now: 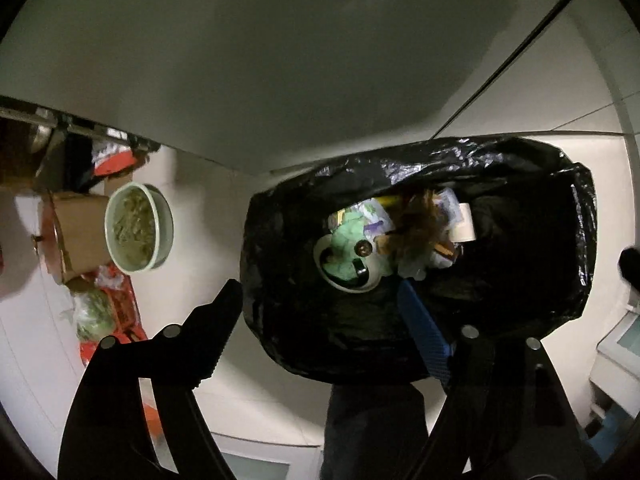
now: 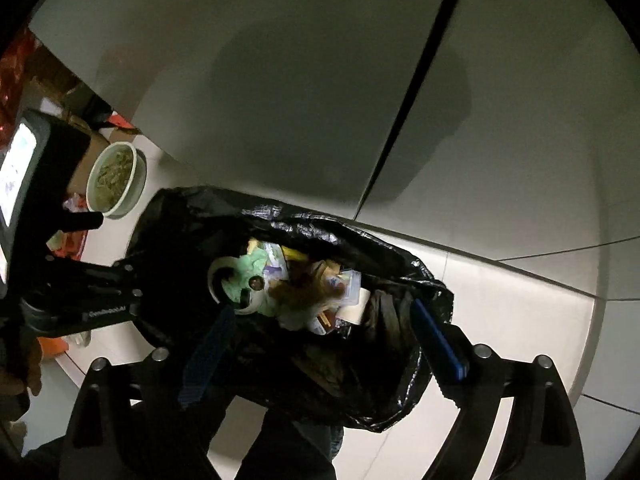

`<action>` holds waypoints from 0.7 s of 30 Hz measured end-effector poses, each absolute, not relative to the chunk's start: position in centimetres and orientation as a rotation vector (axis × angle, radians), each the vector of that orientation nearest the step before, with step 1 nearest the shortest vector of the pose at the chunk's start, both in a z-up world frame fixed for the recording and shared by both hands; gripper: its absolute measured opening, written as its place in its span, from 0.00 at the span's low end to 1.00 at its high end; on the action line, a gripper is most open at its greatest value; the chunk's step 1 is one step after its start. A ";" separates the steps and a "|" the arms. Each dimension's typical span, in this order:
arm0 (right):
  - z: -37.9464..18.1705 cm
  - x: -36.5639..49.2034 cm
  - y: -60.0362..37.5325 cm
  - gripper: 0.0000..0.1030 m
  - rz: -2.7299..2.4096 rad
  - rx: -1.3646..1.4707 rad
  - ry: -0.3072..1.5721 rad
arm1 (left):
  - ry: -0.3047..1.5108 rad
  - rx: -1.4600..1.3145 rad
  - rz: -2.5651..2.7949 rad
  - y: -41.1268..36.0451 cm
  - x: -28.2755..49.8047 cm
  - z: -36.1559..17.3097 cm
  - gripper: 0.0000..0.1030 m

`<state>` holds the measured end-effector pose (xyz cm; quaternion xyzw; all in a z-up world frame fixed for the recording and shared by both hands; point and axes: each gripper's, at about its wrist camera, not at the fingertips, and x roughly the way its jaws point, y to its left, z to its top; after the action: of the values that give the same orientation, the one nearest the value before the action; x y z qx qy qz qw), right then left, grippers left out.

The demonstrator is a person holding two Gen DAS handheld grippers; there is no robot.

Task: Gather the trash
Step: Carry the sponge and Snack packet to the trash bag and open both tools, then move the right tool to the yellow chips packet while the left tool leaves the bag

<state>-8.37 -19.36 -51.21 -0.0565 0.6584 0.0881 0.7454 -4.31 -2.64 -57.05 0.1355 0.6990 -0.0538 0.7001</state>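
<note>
A trash bin lined with a black bag (image 1: 520, 168) stands on the pale floor, seen from above in both views; it also shows in the right wrist view (image 2: 304, 228). Inside lie a white bowl with green paper (image 1: 348, 260), wrappers and a paper cup (image 1: 464, 224). My left gripper (image 1: 316, 304) is open, one finger outside the bag's left rim, the blue-padded one over the opening. My right gripper (image 2: 320, 320) is open astride the bag's near rim, empty. The left gripper's body (image 2: 80, 288) shows at the left of the right wrist view.
A pale green bowl of greens (image 1: 138, 228) lies by a brown cardboard box (image 1: 76, 232) and red wrappers (image 1: 124, 308) on the floor at left. A grey cabinet front (image 1: 280, 60) rises behind the bin. My dark trouser leg (image 1: 372, 432) is below.
</note>
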 end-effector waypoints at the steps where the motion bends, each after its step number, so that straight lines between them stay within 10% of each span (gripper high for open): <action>1: -50.7 -8.2 -19.6 0.85 0.195 -0.117 1.433 | 1.544 0.303 -0.130 -2.7 -4.3 -56.3 0.76; 21: -19.8 0.4 -25.3 0.95 0.215 0.077 0.746 | 0.978 0.221 -0.379 -5.7 -4.8 -27.4 0.87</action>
<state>0.39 -25.28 -19.82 0.0375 0.3636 0.1048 0.9249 -4.76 -5.72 -27.37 0.1054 0.4660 -0.1804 0.8598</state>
